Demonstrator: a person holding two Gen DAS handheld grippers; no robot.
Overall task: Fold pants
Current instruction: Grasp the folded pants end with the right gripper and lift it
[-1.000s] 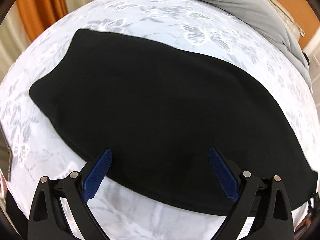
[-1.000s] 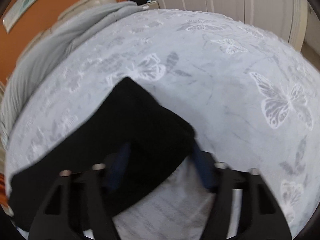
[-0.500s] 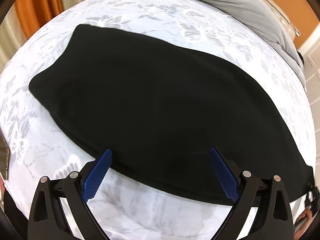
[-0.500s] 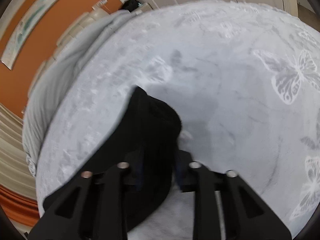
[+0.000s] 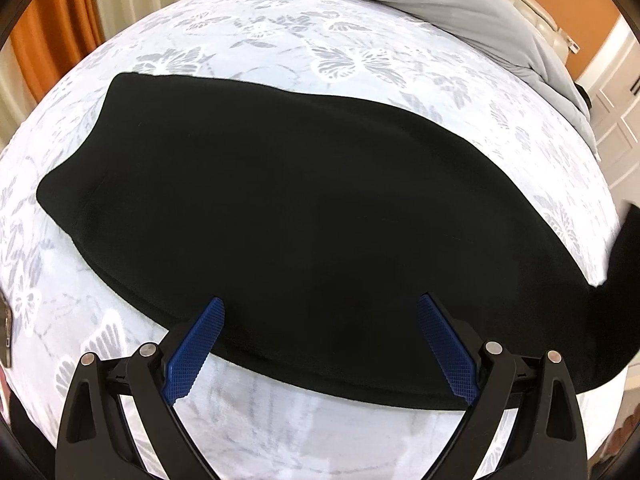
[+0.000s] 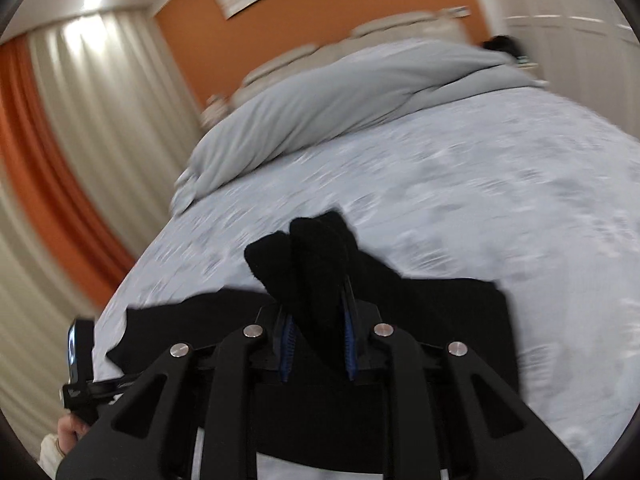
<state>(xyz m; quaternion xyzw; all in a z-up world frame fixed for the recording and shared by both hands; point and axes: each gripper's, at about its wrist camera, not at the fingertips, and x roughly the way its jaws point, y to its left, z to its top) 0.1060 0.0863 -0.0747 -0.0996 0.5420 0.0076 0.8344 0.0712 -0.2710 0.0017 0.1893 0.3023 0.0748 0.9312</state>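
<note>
Meanwhile my right gripper (image 6: 318,344) had just closed its jaws, pinching a bunched end of the black pants (image 5: 300,216) and holding it raised above the butterfly-print bedspread (image 5: 280,36). My left gripper (image 5: 320,344) hung with jaws wide over the near edge of the pants, gripping nothing.

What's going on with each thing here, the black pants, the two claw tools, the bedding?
Black pants: mostly flat on the bed, one end bunched and lifted.
Right gripper: jaws shut on the bunched pants end, having just closed further.
Left gripper: jaws open, over the pants' near edge, holding nothing.
Butterfly bedspread: spread smooth under the pants.
Grey duvet: heaped at the head of the bed.
</note>
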